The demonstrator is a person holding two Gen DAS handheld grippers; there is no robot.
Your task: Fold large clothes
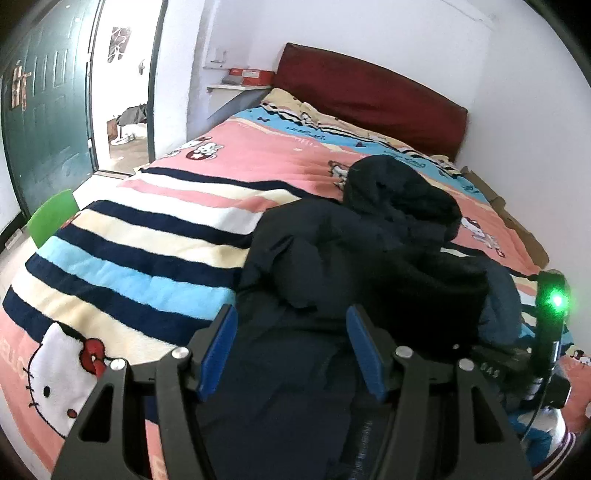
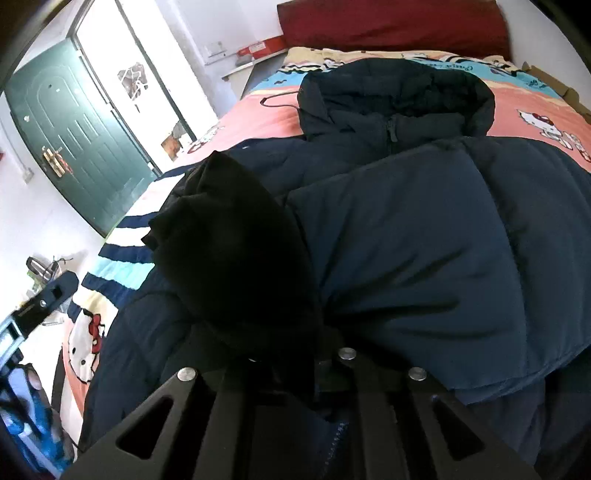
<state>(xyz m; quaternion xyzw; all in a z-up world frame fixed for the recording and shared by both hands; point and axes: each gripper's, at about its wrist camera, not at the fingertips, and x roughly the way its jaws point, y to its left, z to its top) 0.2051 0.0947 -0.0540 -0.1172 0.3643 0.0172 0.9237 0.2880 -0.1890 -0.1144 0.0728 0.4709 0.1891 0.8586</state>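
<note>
Jacket (image 2: 424,251): dark navy, quilted; hood (image 2: 399,96) same navy, lining darker. Cuff (image 2: 236,266): black, plain.

Blanket (image 1: 155,229): bands of pink, cream, navy and sky blue; white cartoon cat (image 1: 59,373) with red bow on the pink band near the foot; smaller cat prints on pink and blue bands higher up.

Headboard (image 1: 373,96): dark red, plain.

Door (image 1: 40,99): dark green, panelled. Walls (image 1: 406,29): white.

Box (image 1: 251,75) on shelf: red.

Green object (image 1: 51,218) at the bed's left edge: bright green, plain.

Left hand-held gripper (image 1: 291,347): black frame, blue pads (image 1: 365,354), silver pins. Right hand-held gripper (image 2: 280,365): black frame, silver pins; pads hidden by cloth.

Green light (image 1: 556,301) glows on a black unit.
</note>
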